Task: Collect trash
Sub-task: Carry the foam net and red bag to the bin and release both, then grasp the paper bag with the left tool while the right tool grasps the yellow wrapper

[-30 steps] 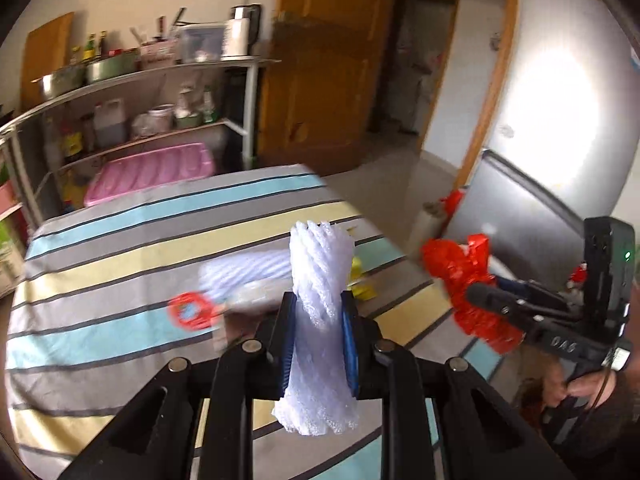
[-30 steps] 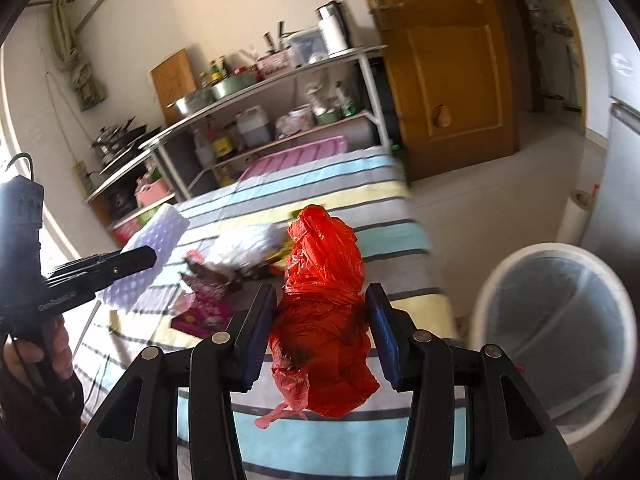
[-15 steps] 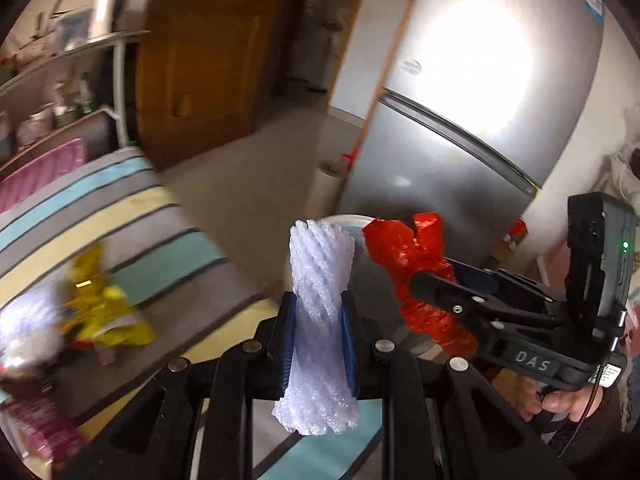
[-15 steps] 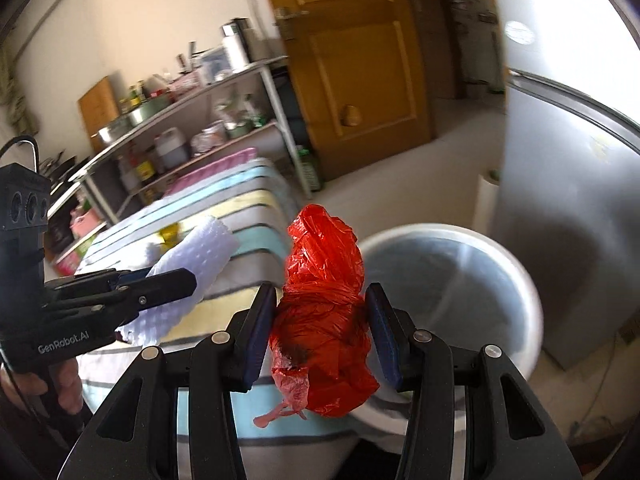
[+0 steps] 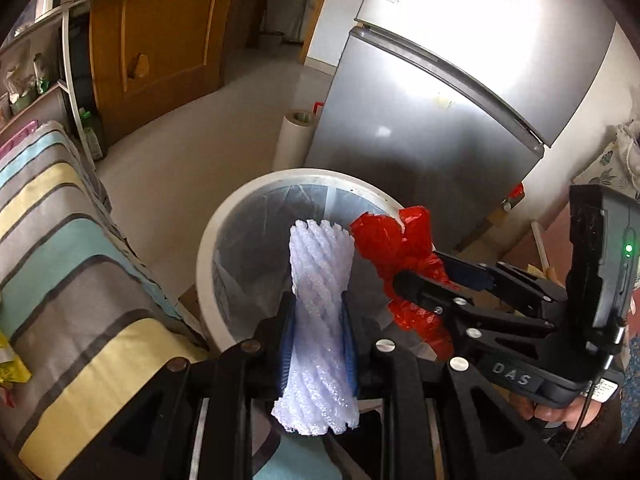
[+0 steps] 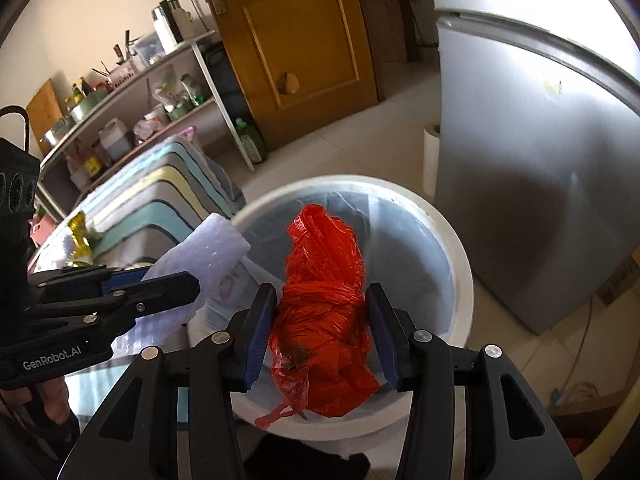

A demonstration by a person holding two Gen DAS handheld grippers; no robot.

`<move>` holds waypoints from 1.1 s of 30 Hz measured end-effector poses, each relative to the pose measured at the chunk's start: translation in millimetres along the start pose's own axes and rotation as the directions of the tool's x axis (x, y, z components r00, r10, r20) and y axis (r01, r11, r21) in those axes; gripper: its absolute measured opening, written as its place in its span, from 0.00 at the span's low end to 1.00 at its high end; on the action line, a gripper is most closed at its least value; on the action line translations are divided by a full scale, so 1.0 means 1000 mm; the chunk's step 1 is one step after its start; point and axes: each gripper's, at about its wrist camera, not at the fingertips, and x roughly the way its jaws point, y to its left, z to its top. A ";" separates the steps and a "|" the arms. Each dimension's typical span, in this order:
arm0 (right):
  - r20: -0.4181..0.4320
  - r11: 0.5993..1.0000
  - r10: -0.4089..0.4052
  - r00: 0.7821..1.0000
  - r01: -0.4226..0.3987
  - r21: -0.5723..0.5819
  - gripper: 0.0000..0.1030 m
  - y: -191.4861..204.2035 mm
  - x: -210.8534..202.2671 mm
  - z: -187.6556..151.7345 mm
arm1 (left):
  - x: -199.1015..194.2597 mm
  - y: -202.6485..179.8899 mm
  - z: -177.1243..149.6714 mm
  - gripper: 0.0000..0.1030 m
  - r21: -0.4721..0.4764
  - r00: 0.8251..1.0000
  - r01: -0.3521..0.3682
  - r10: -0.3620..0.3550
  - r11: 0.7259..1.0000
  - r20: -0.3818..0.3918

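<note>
My left gripper (image 5: 316, 344) is shut on a white foam net sleeve (image 5: 320, 304), squeezed at its waist between the blue pads. My right gripper (image 6: 322, 336) is shut on a knotted red plastic bag (image 6: 324, 304). Both hang over the mouth of a white trash bin (image 5: 224, 216) lined with a clear bag; the same bin (image 6: 456, 256) fills the right wrist view. In the left wrist view the red bag (image 5: 396, 248) and right gripper (image 5: 430, 280) sit just right of the foam. The foam (image 6: 204, 256) and left gripper (image 6: 168, 282) show at left in the right wrist view.
A striped tablecloth (image 5: 68, 264) covers the table left of the bin, with a yellow wrapper (image 6: 80, 240) on it. A silver fridge (image 5: 440, 112) stands behind the bin, a paper roll (image 5: 294, 140) beside it. A wooden door (image 6: 296, 40) and cluttered shelves (image 6: 132, 92) lie beyond.
Both grippers swung from over the striped table to above the trash bin and tipped downward, each keeping its load. The bin now lies directly below them.
</note>
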 end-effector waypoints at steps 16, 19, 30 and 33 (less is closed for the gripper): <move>-0.023 0.997 -0.018 1.000 0.020 0.075 0.56 -0.017 0.006 -0.004 | 0.003 0.007 0.000 0.46 -0.020 1.000 -0.013 0.013 1.000 -0.005; -0.004 0.998 -0.022 1.000 0.022 0.066 0.56 -0.012 -0.001 -0.002 | -0.011 0.011 0.001 0.48 -0.032 1.000 -0.016 0.017 0.999 0.023; 0.098 0.999 0.037 0.994 -0.037 -0.001 0.56 0.032 -0.035 0.005 | -0.080 0.041 -0.019 0.56 -0.073 0.976 -0.138 0.148 0.988 0.162; 0.120 0.997 0.077 0.990 -0.074 -0.035 0.56 0.052 -0.040 0.008 | -0.099 0.054 -0.027 0.56 -0.101 0.967 -0.154 0.171 0.983 0.187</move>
